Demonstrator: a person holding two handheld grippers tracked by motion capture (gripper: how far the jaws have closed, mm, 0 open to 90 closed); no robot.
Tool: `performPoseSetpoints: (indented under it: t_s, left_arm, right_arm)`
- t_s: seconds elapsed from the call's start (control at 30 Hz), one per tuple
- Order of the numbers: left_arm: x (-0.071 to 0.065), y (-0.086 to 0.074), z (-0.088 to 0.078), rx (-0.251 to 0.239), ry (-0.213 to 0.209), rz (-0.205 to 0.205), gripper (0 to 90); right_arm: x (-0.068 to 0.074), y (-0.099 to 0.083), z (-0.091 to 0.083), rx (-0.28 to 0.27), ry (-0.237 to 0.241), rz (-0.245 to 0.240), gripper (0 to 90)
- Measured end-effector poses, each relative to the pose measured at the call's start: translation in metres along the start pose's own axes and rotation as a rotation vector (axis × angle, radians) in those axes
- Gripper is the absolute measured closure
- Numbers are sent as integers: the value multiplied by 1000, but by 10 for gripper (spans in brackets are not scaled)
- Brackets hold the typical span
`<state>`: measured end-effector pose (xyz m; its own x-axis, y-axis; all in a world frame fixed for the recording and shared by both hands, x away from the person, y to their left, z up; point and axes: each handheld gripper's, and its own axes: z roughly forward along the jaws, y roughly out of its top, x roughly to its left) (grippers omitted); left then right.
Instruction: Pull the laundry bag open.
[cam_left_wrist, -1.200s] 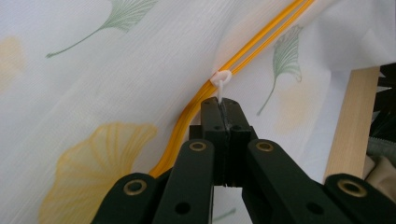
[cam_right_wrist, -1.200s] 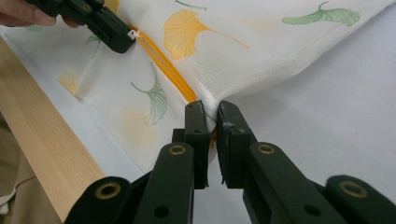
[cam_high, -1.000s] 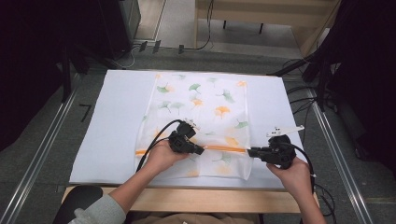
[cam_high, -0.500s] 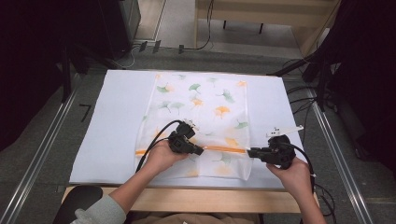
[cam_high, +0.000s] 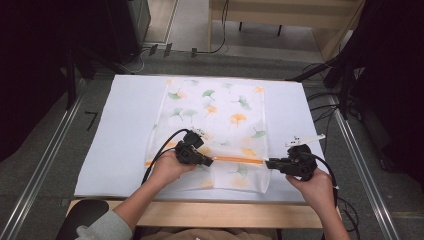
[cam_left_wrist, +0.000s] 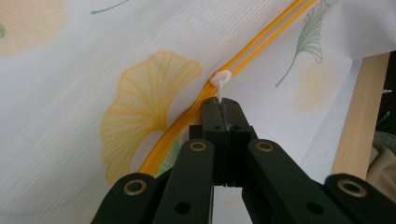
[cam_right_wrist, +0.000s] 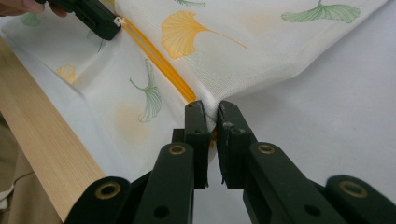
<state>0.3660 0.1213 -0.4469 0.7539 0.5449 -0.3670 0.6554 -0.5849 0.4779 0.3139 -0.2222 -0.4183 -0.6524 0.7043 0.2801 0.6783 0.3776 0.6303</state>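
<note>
Zipping a leaf-print mesh bag (cam_high: 220, 115) on the tabletop (cam_high: 125, 125): left gripper (cam_left_wrist: 223, 108) clenched on the zipper pull (cam_left_wrist: 220, 80), right gripper (cam_right_wrist: 211, 122) pinching the bag's edge; next, draw the pull along the orange zipper (cam_left_wrist: 261, 44).

One mesh bag (cam_high: 215, 130) is counted on one white sheet (cam_high: 125, 130), which is spread over one bench (cam_high: 200, 215). One orange zip (cam_high: 235, 160) with one white pull (cam_left_wrist: 220, 80) is counted. Two hand-held grippers are counted, the left (cam_high: 210, 161) and the right (cam_high: 270, 163), and two hands.
</note>
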Motion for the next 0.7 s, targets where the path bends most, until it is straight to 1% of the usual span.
performPoseSetpoints:
  t_s: [0.2,0.27,0.33,0.43,0.47,0.57,0.7]
  left_arm:
    - [5,-5,-9,-5,10,-22,900]
    - [8,-7,-15,-2,21,-29,900]
    - [8,-8,-18,-2,19,-35,900]
    - [8,-9,-20,0,20,-34,900]
    - [8,-9,-23,5,29,-32,900]
    - [9,-10,-25,4,30,-39,900]
    - [11,-12,-26,8,22,-32,900]
  right_arm:
    - [-1,1,0,-2,-1,-2,852]
    - [-2,2,0,0,1,1,852]
    - [-2,2,1,1,1,0,852]
    - [-2,3,1,2,1,-2,852]
    - [-2,3,1,1,1,-4,853]
    - [-2,3,2,-1,1,-4,852]
    - [-2,3,2,2,1,-7,852]
